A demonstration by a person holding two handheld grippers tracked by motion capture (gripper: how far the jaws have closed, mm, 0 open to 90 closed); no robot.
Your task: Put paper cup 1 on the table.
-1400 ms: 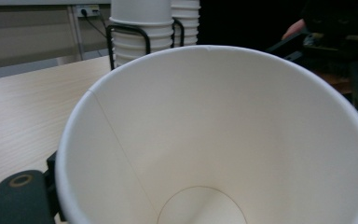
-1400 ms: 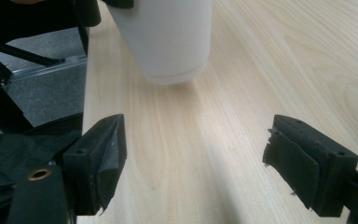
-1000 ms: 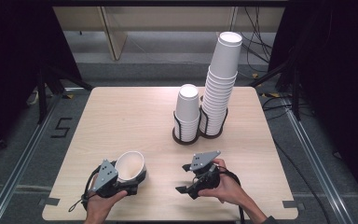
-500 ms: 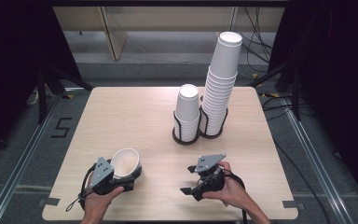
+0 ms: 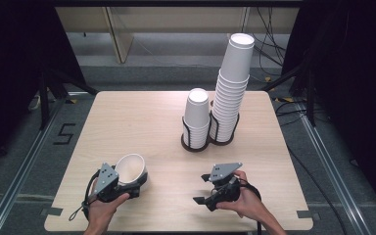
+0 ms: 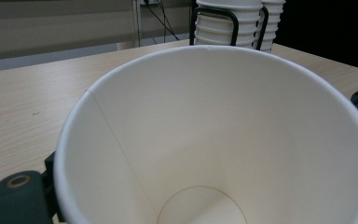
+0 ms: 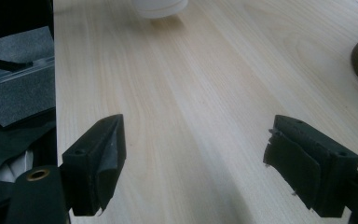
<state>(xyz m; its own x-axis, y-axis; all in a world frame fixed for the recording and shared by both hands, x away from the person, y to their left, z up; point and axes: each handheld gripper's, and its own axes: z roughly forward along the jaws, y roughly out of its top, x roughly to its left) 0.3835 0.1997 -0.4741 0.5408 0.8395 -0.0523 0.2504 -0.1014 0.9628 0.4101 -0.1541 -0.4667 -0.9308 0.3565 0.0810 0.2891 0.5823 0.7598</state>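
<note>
— Since the earlier frame, we have drawn the white paper cup (image 5: 130, 169) nearer the worktop's (image 5: 142, 122) front edge.

— Our left hand-held gripper (image 5: 133, 185) grasps its wall; our right hand-held gripper (image 5: 199, 199) gapes released, near the black wire cup holder (image 5: 196, 142).

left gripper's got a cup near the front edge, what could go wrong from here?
1. The left gripper grips the paper cup by its thin wall; a harder squeeze may crush it.
2. The cup sits near the table edge; a slip could drop it off.
3. The tall stack leans out of its holder; a bump may topple it.
</note>
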